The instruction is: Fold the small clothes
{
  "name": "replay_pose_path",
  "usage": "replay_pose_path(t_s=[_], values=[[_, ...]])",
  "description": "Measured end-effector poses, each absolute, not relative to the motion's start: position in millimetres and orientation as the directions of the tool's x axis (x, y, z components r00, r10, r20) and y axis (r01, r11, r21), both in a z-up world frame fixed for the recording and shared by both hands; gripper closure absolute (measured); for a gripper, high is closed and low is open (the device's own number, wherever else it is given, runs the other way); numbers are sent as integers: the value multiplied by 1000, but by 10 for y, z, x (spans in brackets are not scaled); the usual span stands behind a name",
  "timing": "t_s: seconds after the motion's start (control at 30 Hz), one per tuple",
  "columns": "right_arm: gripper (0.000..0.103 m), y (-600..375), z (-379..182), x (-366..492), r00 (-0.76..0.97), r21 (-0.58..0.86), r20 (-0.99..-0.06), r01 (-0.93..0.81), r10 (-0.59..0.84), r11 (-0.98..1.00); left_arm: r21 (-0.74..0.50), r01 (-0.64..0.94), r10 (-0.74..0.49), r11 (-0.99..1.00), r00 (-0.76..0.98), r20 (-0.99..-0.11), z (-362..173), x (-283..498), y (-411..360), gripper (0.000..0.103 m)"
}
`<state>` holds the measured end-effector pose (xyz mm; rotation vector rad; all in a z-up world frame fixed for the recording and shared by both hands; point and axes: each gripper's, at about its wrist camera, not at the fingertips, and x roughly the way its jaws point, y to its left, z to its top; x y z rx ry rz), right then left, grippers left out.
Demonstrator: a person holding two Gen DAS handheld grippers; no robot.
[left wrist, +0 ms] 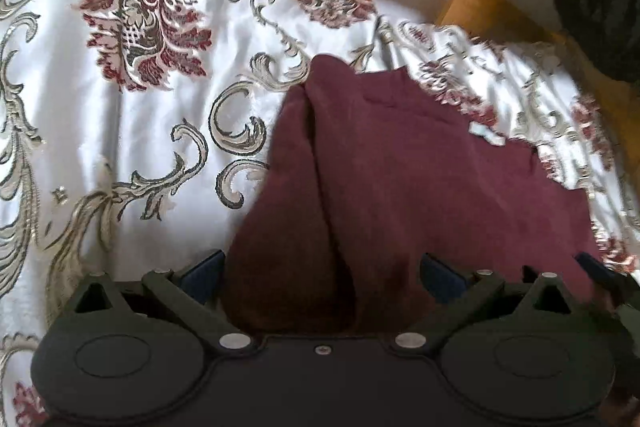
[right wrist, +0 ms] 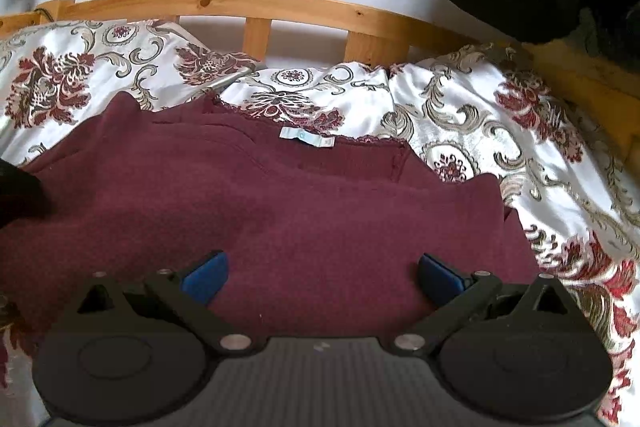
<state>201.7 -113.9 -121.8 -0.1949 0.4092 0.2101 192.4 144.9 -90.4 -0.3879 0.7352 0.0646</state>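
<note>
On the bed (left wrist: 120, 131), over its floral bedspread (right wrist: 460, 99) and short of the wooden headboard rail (right wrist: 256, 3), lies a maroon knit top (right wrist: 280, 195), the one garment in view. Its lace-trimmed neckline and small white label (right wrist: 306, 138) point toward the headboard, so its long axis runs from the near edge of the bed to the far one, straight ahead of both claws.

At the left side of the garment, the left claw (left wrist: 320, 273) hangs spread wide, nothing between its blue pads (left wrist: 206, 273). A raised ridge of cloth, probably a sleeve or side folded inward, climbs away from between the fingers; the flat body spreads off to its right.

Farther right, the right claw (right wrist: 320, 277) is likewise spread and empty, poised above the lower middle of the top with fabric directly beneath and ahead. The garment's right edge lies just beyond its right finger.

In my judgement each claw is nearest its own side, and the lower edge sits closest to both.
</note>
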Motion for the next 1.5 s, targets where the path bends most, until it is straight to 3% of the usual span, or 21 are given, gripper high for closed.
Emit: replay_pose_path(t_s=[0.17,0.37,0.57,0.77,0.83,0.93,1.07,1.3,1.5], values=[[0,-1274,-1157,1870,872,-102,-449,-268,196,958,-313,-193,-68,930,746,-662,-965,1965,1464,1],[0,-1356,-961,1658,832,-194,-509,-359,218,913,-340,-207,-86,918,731,-677,-929,2005,1521,2],[0,-1703,-861,1206,852,-331,-497,-360,164,872,-318,-269,-32,909,717,-696,-869,2002,1529,17],[0,-2019,-928,1214,857,-178,-491,-274,156,945,-290,-245,-41,925,695,-718,-777,2000,1462,47],[0,-2049,-929,1251,860,-171,-485,-270,158,947,-290,-256,-35,922,690,-723,-734,1993,1434,73],[0,-2044,-948,1285,868,-192,-473,-265,148,945,-222,-250,25,942,715,-699,-585,1953,1242,82],[0,-2036,-981,1262,871,-201,-468,-268,148,942,-111,-172,66,979,777,-626,-303,1893,864,85],[0,-2164,-894,1287,893,-199,-437,-208,103,958,-180,-75,-46,981,807,-589,146,2075,406,85],[0,-2406,-830,1341,902,-173,-429,-133,47,976,-206,77,-188,975,780,-597,192,2218,-199,85]])
